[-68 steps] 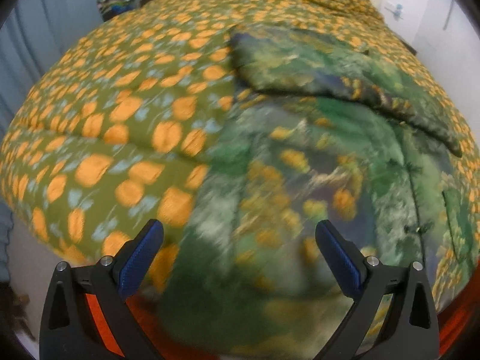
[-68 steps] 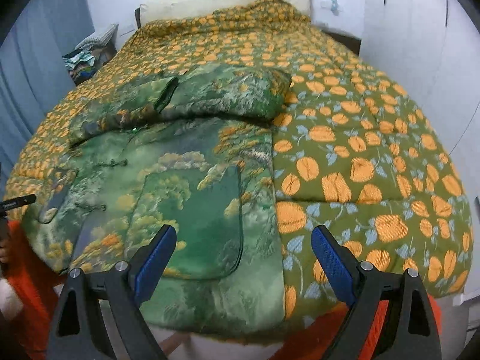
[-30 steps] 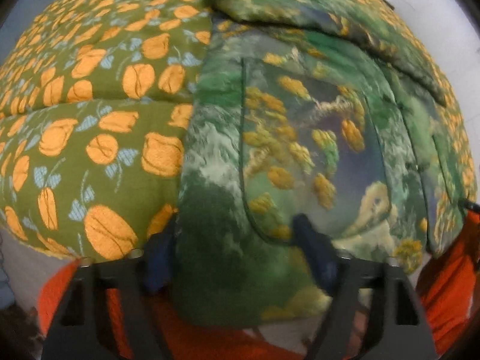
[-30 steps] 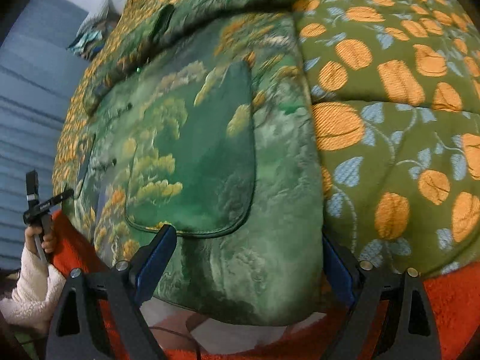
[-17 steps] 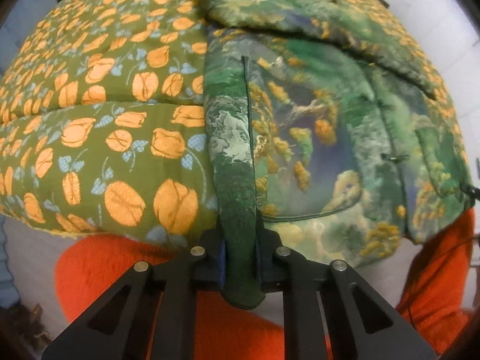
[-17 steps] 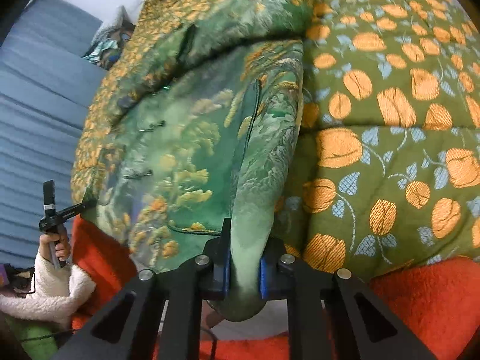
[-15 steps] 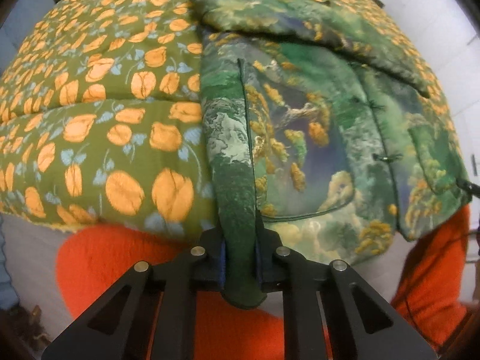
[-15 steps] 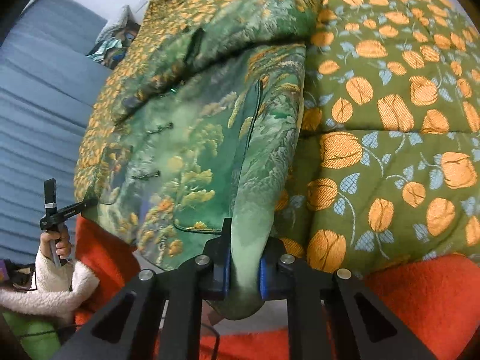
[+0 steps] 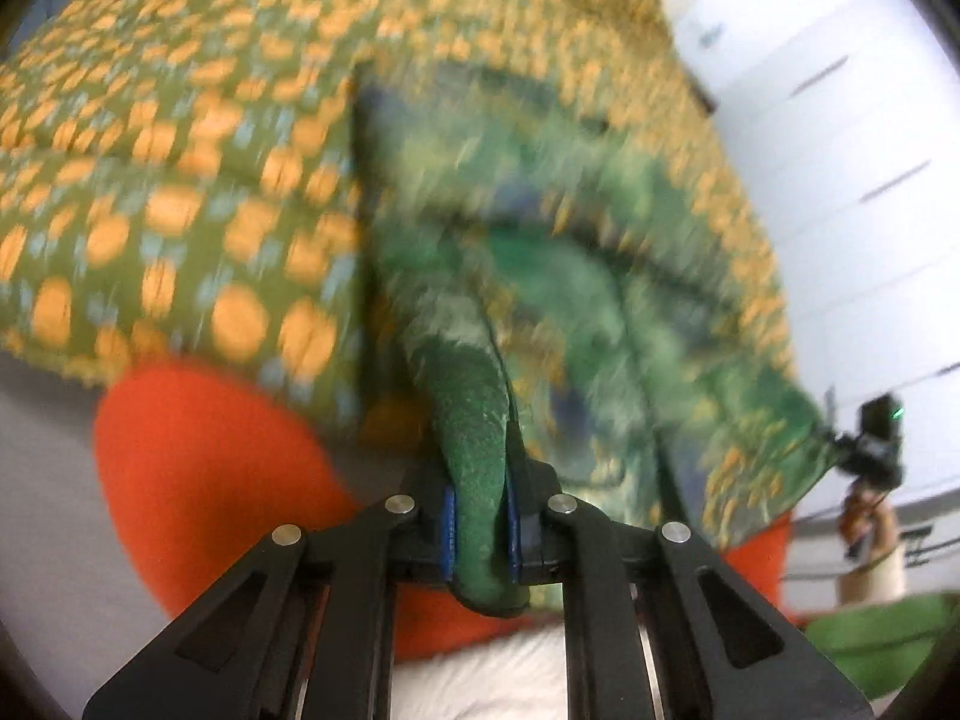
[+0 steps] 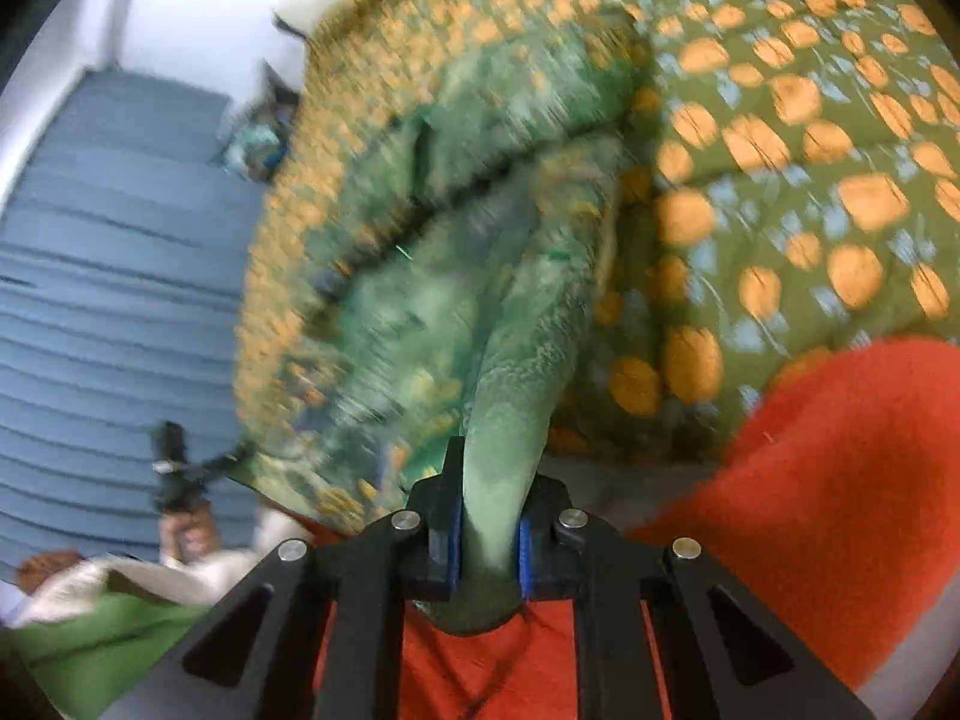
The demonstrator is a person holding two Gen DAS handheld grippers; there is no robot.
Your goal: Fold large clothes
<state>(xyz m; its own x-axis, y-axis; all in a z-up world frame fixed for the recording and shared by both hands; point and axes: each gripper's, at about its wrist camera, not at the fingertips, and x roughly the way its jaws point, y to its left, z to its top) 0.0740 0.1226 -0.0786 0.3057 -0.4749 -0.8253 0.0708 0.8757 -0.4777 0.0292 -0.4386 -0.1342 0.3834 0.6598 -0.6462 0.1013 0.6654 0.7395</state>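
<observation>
Left wrist view shows a bed [image 9: 180, 192] filling most of the scene, covered by an olive quilt printed with orange fruit and pale blue leaves; the picture is blurred. A white wall [image 9: 840, 120] with thin dark lines stands to the right and far side. In the right wrist view a blue-grey pleated curtain [image 10: 108, 300] fills the left side, with a white wall above it and a small heap of cloth [image 10: 261, 141] at the far left corner of the bed.

The padded jacket [image 9: 570, 276], green with a landscape print of trees and yellow-orange foliage, lies on the near right part of the bed as the left wrist camera sees it, its upper part folded across at the far end. Its near hem is raised off the quilt.

Orange-red fleece [image 9: 204, 480] shows below the bed's near edge in both views, and a bit of bright green cloth [image 10: 90, 642] near the lower left of the right wrist view.

The left tongs [image 9: 480, 525] are clamped tight on one near corner of the jacket's hem, the fabric bunched between the blue pads. The right tongs [image 10: 489, 546] are clamped likewise on the other near corner. In the right wrist view, the person's left hand [image 10: 186, 531] grips its handle at the lower left, a cream sleeve behind it.
</observation>
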